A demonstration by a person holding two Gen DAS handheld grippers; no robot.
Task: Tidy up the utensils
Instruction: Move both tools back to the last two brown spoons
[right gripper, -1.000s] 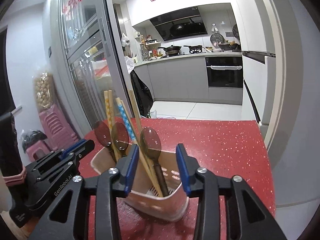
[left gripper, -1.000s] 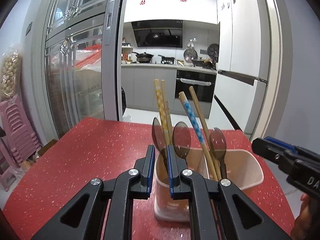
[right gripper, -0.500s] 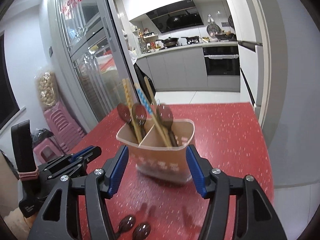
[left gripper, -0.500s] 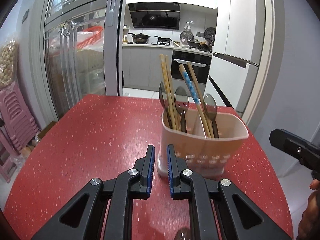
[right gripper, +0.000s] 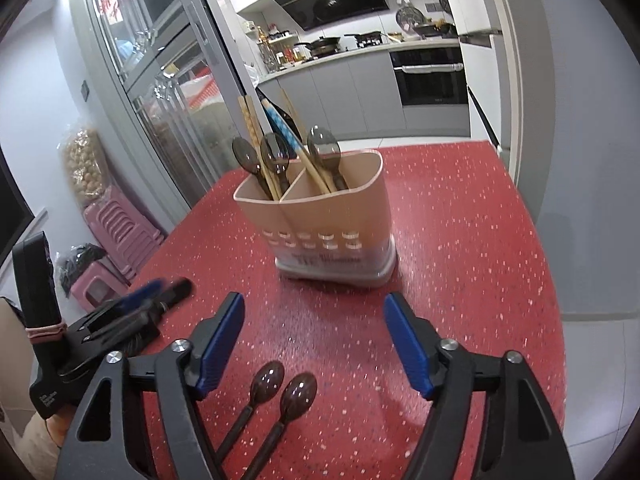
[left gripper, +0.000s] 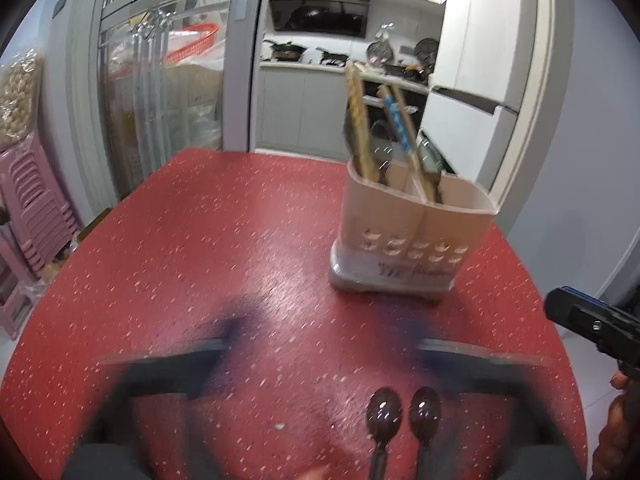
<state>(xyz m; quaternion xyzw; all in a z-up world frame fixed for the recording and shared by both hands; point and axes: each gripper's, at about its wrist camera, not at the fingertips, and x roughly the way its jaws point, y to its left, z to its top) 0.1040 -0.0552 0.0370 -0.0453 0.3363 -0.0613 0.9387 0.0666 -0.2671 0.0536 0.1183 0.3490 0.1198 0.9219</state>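
A beige two-compartment utensil holder (right gripper: 320,220) is standing upright on the red speckled table (right gripper: 472,248). The right wrist view is showing it sharply: two dark translucent spoons (right gripper: 276,152) and a pair of yellow-patterned chopsticks (right gripper: 252,128) are leaning in the left compartment, while a third spoon (right gripper: 324,144) and a blue-patterned chopstick (right gripper: 284,124) with plain wooden ones are sitting in the right compartment. The left wrist view is showing the same holder (left gripper: 408,236) from its other side, but motion blur is smearing the contents there.

The right gripper (right gripper: 316,344) is hovering above the table with its blue-padded fingers (right gripper: 218,340) spread wide and nothing between them. Below it, two more dark spoons (right gripper: 284,392) are lying side by side on the table, well apart from the holder, bowls pointing toward it. The left wrist view is catching the same pair (left gripper: 404,412) near its bottom edge.

The left gripper (left gripper: 320,344) is appearing in its own camera only as blurred dark streaks, so I cannot tell there how its jaws are standing. From the right wrist view, that gripper (right gripper: 160,294) is showing at the left over the table edge, its blue-tipped fingers blurred too, and their spacing is not readable. The right gripper's tip (left gripper: 580,320) is poking in at the right edge of the left view.
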